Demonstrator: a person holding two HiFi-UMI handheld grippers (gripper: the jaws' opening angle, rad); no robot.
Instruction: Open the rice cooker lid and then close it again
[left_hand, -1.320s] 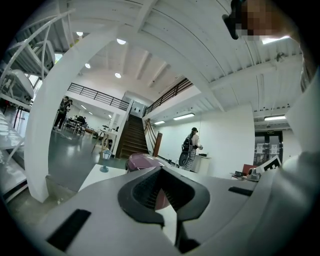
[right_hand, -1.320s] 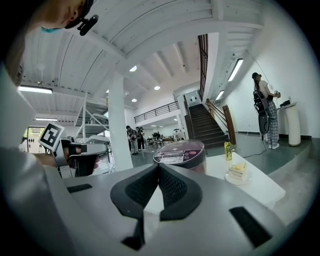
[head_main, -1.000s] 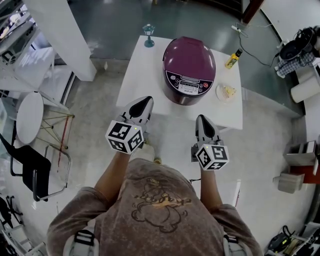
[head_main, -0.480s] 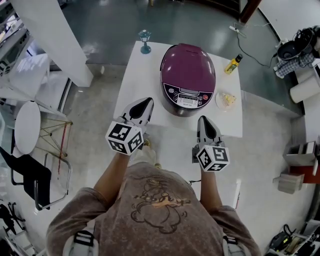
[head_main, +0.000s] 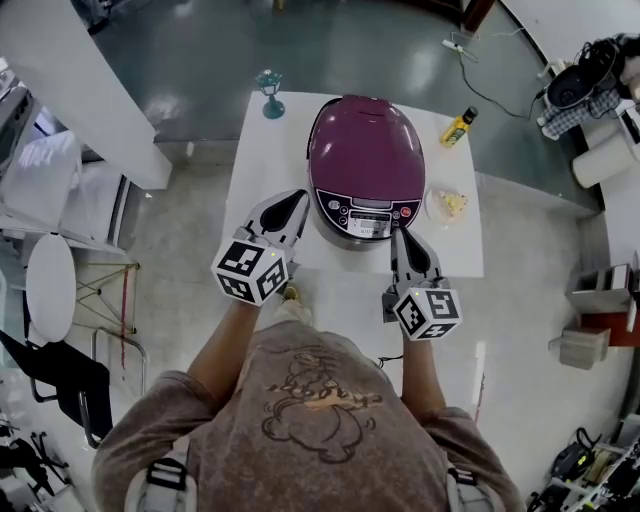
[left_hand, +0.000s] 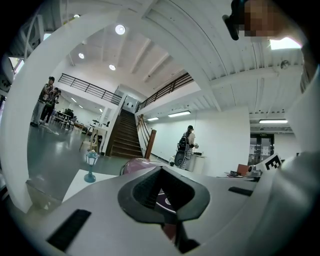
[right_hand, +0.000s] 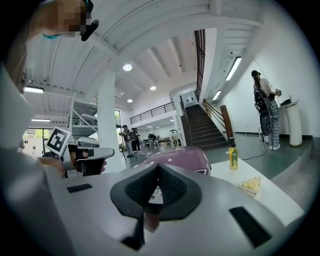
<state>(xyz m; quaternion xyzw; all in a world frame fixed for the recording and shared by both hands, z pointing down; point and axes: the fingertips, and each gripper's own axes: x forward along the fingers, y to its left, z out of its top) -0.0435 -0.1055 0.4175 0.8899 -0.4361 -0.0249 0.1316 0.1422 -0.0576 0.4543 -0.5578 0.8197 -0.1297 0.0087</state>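
A purple rice cooker (head_main: 365, 165) with its lid down stands on a white table (head_main: 262, 170), its control panel (head_main: 368, 208) facing me. My left gripper (head_main: 291, 204) is shut and empty, its tip over the table's front edge just left of the cooker's base. At the cooker's front right, my right gripper (head_main: 404, 240) is also shut with nothing in it. Neither touches the cooker. In the left gripper view the cooker (left_hand: 134, 165) shows beyond the closed left gripper (left_hand: 162, 170). The right gripper view has the cooker (right_hand: 182, 156) behind the closed right gripper (right_hand: 159, 167).
On the table stand a small blue goblet (head_main: 268, 92) at the back left, a yellow bottle (head_main: 457, 127) at the back right and a small plate of food (head_main: 450, 205) right of the cooker. A white pillar (head_main: 70, 80) and a round side table (head_main: 50, 290) are left.
I have stepped toward the table with both grippers. The cooker now lies close in front, and both tips have reached the table's front edge either side of it. Jaws stayed shut.
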